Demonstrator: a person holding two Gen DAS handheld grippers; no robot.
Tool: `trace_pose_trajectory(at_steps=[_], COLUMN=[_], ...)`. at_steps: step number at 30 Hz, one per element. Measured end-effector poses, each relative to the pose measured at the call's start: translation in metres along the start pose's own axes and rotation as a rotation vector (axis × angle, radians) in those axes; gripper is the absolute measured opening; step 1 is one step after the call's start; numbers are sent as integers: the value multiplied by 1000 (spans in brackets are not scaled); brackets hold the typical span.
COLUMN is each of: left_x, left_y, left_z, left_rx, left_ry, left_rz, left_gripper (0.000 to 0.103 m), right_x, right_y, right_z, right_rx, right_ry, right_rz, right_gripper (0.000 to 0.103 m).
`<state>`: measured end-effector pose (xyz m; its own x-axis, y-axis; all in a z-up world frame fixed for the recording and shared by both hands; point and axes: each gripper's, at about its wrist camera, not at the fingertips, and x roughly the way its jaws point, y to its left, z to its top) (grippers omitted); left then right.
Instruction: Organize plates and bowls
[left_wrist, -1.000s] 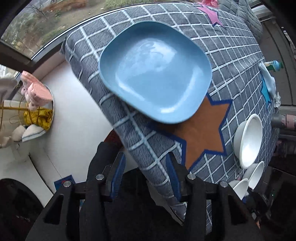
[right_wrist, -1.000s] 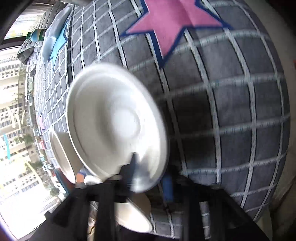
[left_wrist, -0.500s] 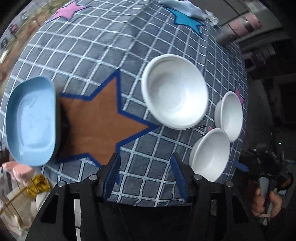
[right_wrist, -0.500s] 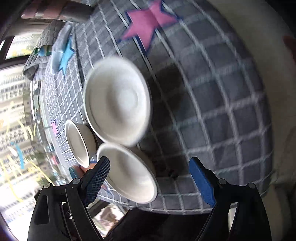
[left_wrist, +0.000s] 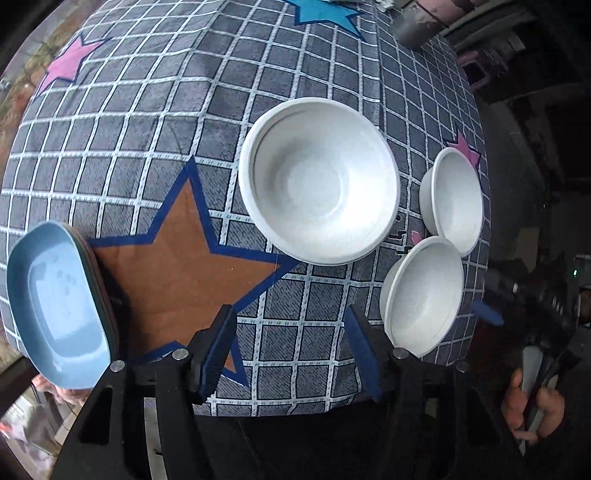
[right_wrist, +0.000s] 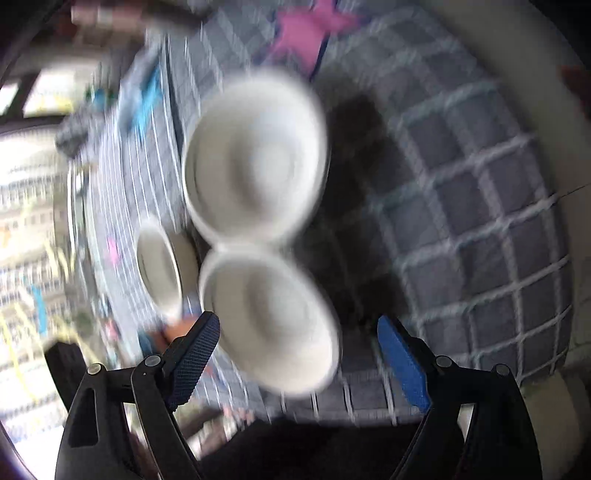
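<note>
Three white bowls stand on the checked cloth: a large bowl (left_wrist: 319, 181), a medium bowl (left_wrist: 423, 295) at the near edge and a small bowl (left_wrist: 456, 201) to the right. A light blue plate (left_wrist: 55, 306) tops a low stack of dark plates at the left. My left gripper (left_wrist: 290, 314) hovers over the cloth between the plate and the medium bowl, its jaws opening with nothing between them. My right gripper (right_wrist: 297, 323) is open wide above the medium bowl (right_wrist: 273, 317), apart from it. Beyond that bowl in this blurred view sit the large bowl (right_wrist: 255, 155) and the small bowl (right_wrist: 159, 266).
The grey checked tablecloth (left_wrist: 147, 129) carries an orange star (left_wrist: 177, 266), pink stars and a blue star. A hand (left_wrist: 532, 410) holds the right gripper beyond the table's right edge. A grey cylinder (left_wrist: 417, 22) stands at the far corner.
The left gripper swung from over the blue plate toward the bowls and opened wider. The right gripper let go of the large bowl, opened wide and drew back and up.
</note>
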<state>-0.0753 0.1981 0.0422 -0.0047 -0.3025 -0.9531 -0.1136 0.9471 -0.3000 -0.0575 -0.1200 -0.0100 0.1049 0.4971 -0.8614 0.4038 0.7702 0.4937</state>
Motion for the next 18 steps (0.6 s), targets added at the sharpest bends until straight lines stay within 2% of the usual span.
trace_pose_trajectory(at_steps=[1, 2, 4, 6, 7, 10, 12, 13, 14, 15, 16, 18], left_x=[0, -1, -3, -6, -7, -4, -1, 1, 2, 3, 3, 4], left_y=[-2, -3, -6, -7, -6, -4, -2, -3, -4, -6, -9, -15], left_z=[1, 2, 4, 4, 3, 4, 7, 9, 10, 11, 12, 15], left_rx=[20, 41, 82, 122, 135, 147, 141, 140, 144, 153, 165, 190], left_ry=[1, 3, 5, 6, 6, 20, 31, 32, 32, 32, 32, 28], left_rz=[6, 14, 30, 44, 46, 35, 22, 17, 13, 7, 1, -12], left_gripper=[65, 65, 65, 65, 66, 67, 67, 67, 67, 67, 67, 67], right_x=[-1, 4, 23, 46, 52, 60, 64, 63, 60, 58, 46, 16], right_y=[1, 2, 13, 32, 36, 44, 46, 45, 44, 44, 40, 27], right_z=[4, 5, 6, -2, -6, -25, -35, -38, -38, -34, -31, -37], right_rx=[5, -5, -71, -232, -262, -302, -308, -304, -297, -284, -249, -196], right_ry=[-42, -41, -1, 41, 56, 119, 161, 164, 156, 142, 106, 39], right_rz=[-9, -35, -126, -274, -295, -238, -244, -256, -271, -281, -289, -268], right_gripper=[89, 88, 71, 23, 19, 17, 19, 24, 44, 76, 87, 90])
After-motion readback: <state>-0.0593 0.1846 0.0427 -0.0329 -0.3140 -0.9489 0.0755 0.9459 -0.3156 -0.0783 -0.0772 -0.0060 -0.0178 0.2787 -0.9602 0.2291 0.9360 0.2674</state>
